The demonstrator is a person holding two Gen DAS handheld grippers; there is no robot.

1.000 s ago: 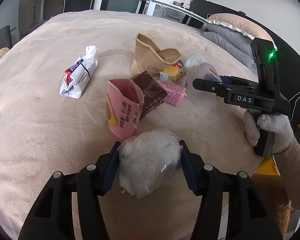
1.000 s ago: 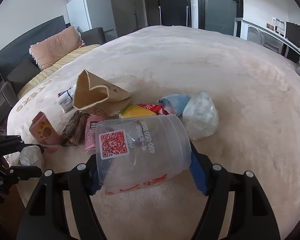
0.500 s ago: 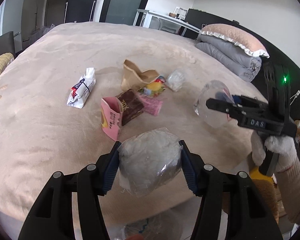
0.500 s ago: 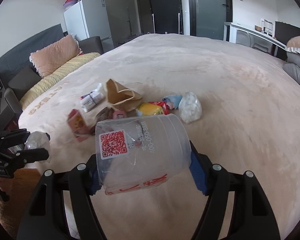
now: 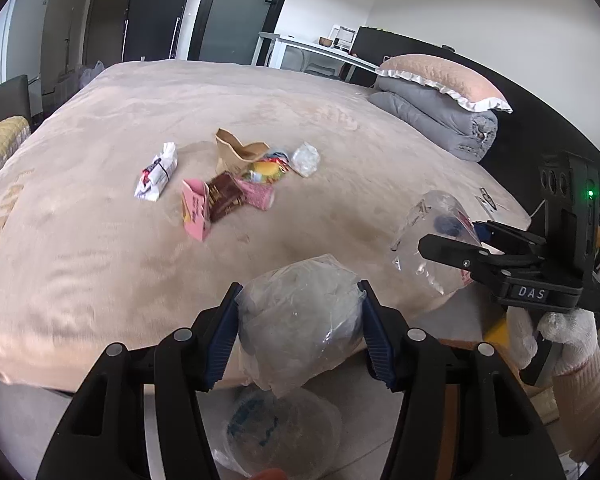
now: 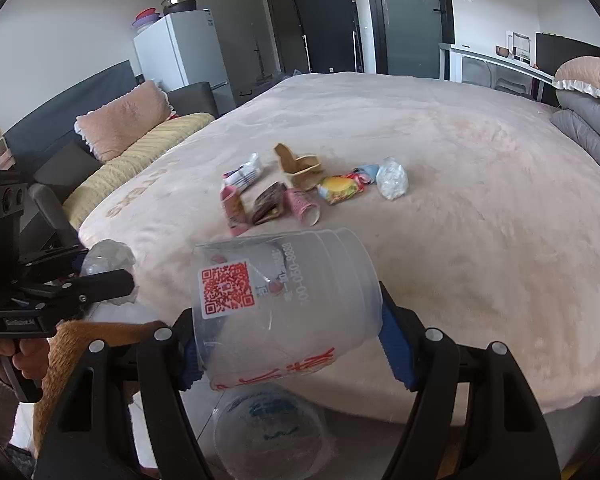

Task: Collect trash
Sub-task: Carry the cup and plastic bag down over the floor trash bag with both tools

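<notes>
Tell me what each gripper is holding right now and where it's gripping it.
The left gripper pinches a crumpled clear plastic bag across its middle. The right gripper clamps a clear plastic cup, lying sideways, by its side walls.

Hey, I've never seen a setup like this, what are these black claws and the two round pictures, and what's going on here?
There is no robot here. A person holds a handheld two-finger gripper in each hand, and each gripper carries a fisheye camera looking out along its fingers, which is why both pictures look round.

One picture is from the left gripper, which is clamped on a crumpled clear plastic bag. The other is from the right gripper, which is clamped on a clear plastic cup with a red QR sticker. Each view also shows the other gripper off to the side.

Both are held near the edge of a bed with a beige blanket. On it lies a small pile of trash: wrappers, a brown paper bag, a pink carton. Below the grippers sits what seems a clear-lined bin.
</notes>
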